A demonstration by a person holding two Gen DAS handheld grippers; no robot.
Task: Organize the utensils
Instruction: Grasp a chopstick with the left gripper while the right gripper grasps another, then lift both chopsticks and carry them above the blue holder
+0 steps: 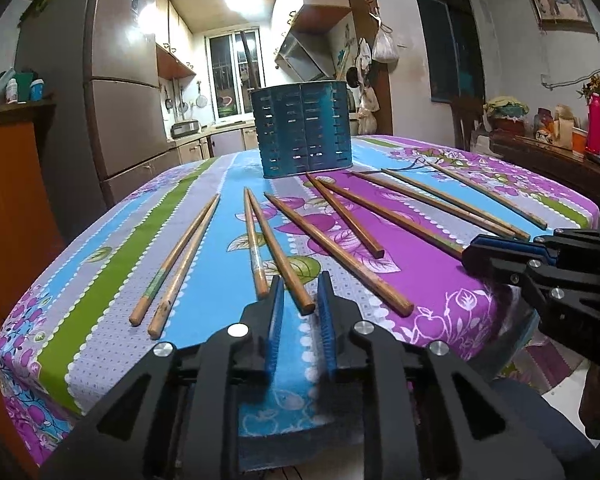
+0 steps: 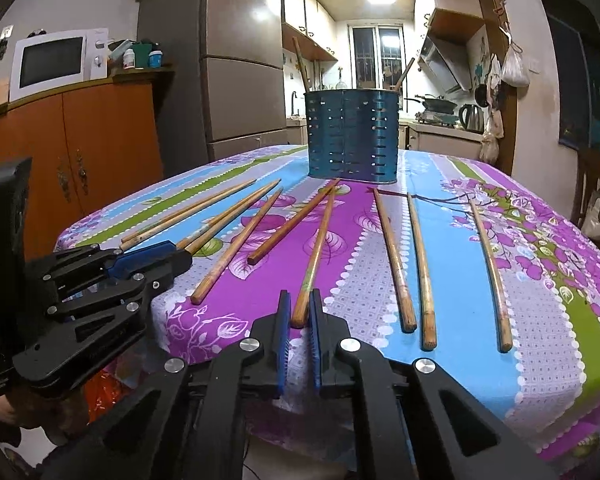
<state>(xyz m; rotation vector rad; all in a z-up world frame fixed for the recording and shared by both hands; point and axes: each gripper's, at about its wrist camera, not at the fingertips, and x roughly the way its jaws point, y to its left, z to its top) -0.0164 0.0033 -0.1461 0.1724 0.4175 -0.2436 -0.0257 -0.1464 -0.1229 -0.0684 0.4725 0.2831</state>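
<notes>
Several wooden chopsticks lie fanned out on a flowered tablecloth [image 1: 204, 280], thick ends toward me. A blue slotted utensil holder [image 1: 305, 130] stands upright behind them; in the right wrist view the holder [image 2: 352, 136] has two chopsticks standing in it. My left gripper [image 1: 299, 286] is open, its blue pads on either side of the near end of one chopstick [image 1: 284, 256], not touching it. My right gripper [image 2: 299, 304] is open, narrowly, around the near end of another chopstick [image 2: 314, 260]. Each gripper shows at the side of the other's view.
The table's near edge lies just under both grippers. An orange cabinet [image 2: 80, 152] with a microwave [image 2: 56, 62] and a tall fridge [image 2: 236, 60] stand to the left. A dark sideboard [image 1: 560, 168] with bottles stands to the right.
</notes>
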